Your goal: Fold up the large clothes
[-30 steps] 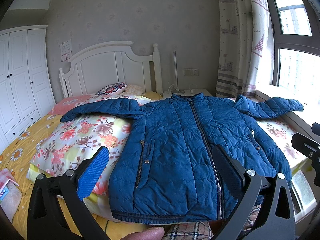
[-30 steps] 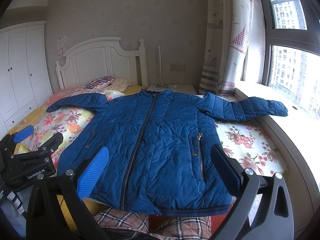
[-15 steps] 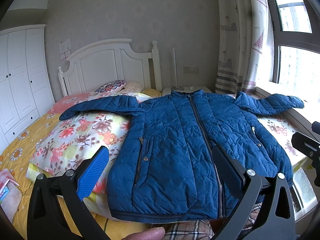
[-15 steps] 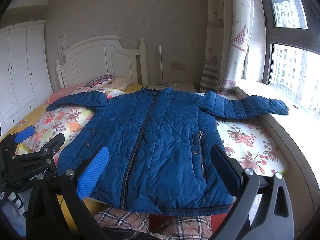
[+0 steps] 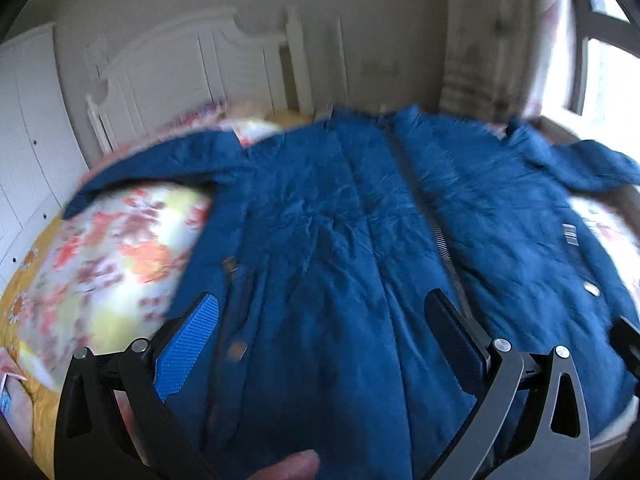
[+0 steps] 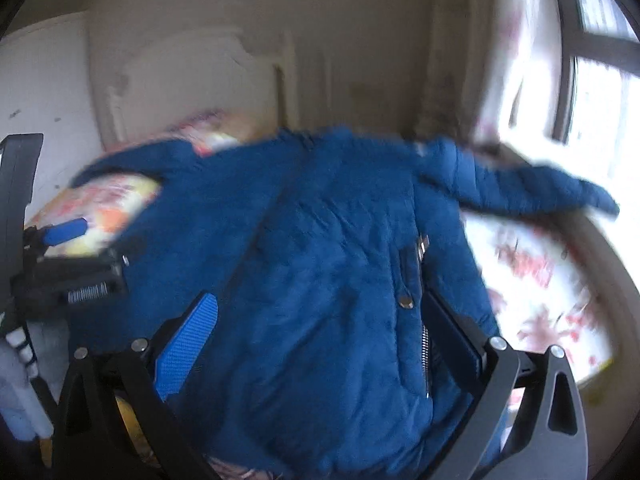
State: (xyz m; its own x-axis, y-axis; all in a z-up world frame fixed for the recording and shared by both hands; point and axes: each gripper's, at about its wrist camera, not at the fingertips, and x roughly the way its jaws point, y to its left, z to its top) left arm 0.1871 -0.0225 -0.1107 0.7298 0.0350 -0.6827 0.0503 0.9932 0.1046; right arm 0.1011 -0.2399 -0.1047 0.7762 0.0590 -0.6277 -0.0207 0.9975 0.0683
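A blue quilted jacket [image 5: 340, 240] lies front up and zipped on the bed, both sleeves spread out to the sides. In the left wrist view my left gripper [image 5: 320, 320] hangs open just above the jacket's lower left half. The same jacket [image 6: 320, 260] fills the right wrist view, where my right gripper [image 6: 316, 320] is open above its lower right part near the pocket zip [image 6: 416, 264]. Both views are blurred by motion. Neither gripper holds any cloth. The left gripper's body [image 6: 68, 264] shows at the left edge of the right wrist view.
A floral quilt [image 5: 108, 264] covers the bed under the jacket, over a yellow sheet. The white headboard [image 5: 192, 60] stands behind, a white wardrobe [image 5: 28, 128] at the left, a curtain and window [image 5: 600, 64] at the right. A thumb [image 5: 296, 464] shows at the bottom edge.
Both grippers have moved forward and down toward the jacket, which now looks much larger and blurred. Both stay open and the jacket has not shifted.
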